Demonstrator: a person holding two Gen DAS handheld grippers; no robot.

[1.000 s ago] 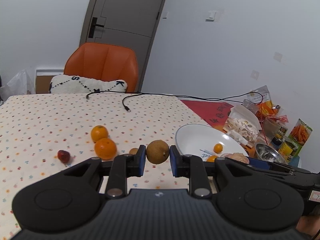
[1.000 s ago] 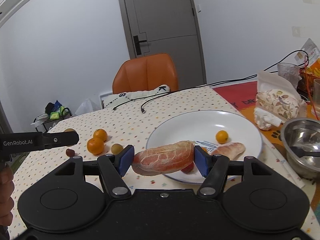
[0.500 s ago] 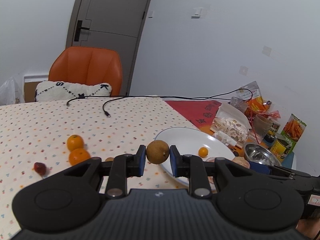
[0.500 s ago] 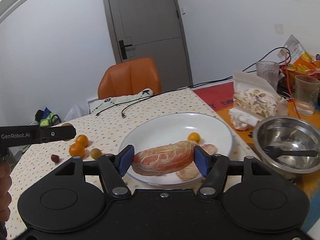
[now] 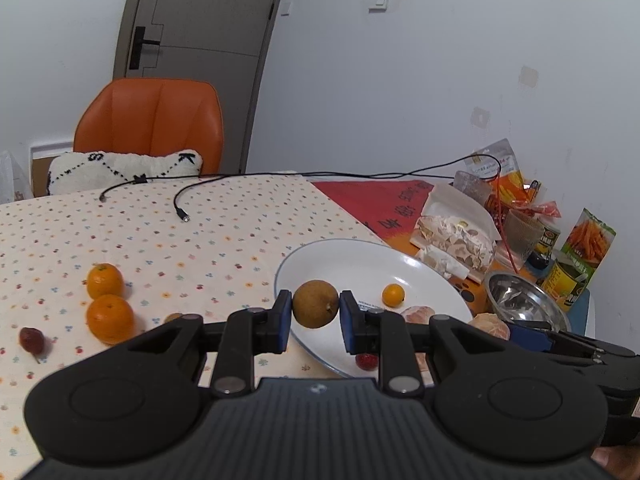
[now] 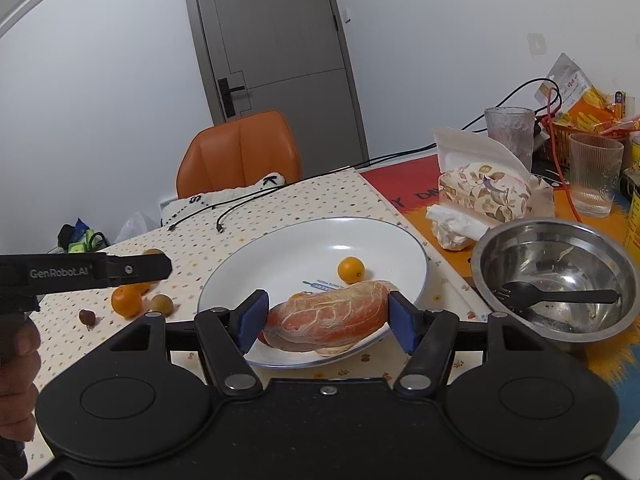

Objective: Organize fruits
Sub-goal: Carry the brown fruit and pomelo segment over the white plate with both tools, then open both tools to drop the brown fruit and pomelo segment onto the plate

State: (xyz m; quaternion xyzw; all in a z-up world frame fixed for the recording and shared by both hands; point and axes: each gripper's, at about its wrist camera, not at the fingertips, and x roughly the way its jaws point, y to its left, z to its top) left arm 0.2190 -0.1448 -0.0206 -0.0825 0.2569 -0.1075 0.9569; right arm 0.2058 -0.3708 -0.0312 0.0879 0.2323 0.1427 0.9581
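In the right wrist view, a peeled pomelo segment (image 6: 330,316) is held lengthwise between the blue pads of the right gripper (image 6: 328,320), the jaws spread wide and closed onto its two ends; it is carried over the near rim of the white plate (image 6: 280,248). In the left wrist view, a small brown round fruit (image 5: 315,303) is pinched between the narrowly set pads of the left gripper (image 5: 314,314), which is poised over the plate's near left edge.

The step in hand is judged to be the setting down of both fruits on the plate. The segment is soft, so it should be lowered until it rests on the plate before the jaws are parted, and it is best laid clear of the small orange fruit (image 6: 351,269) lying farther in. The brown fruit will roll, so it should be brought past the rim, toward the dip of the plate, and released low.

Farther left on the dotted tablecloth (image 5: 220,232), two tangerines (image 5: 109,306), a small red fruit (image 5: 31,339) and another brown fruit (image 6: 161,303) are left to be gathered.
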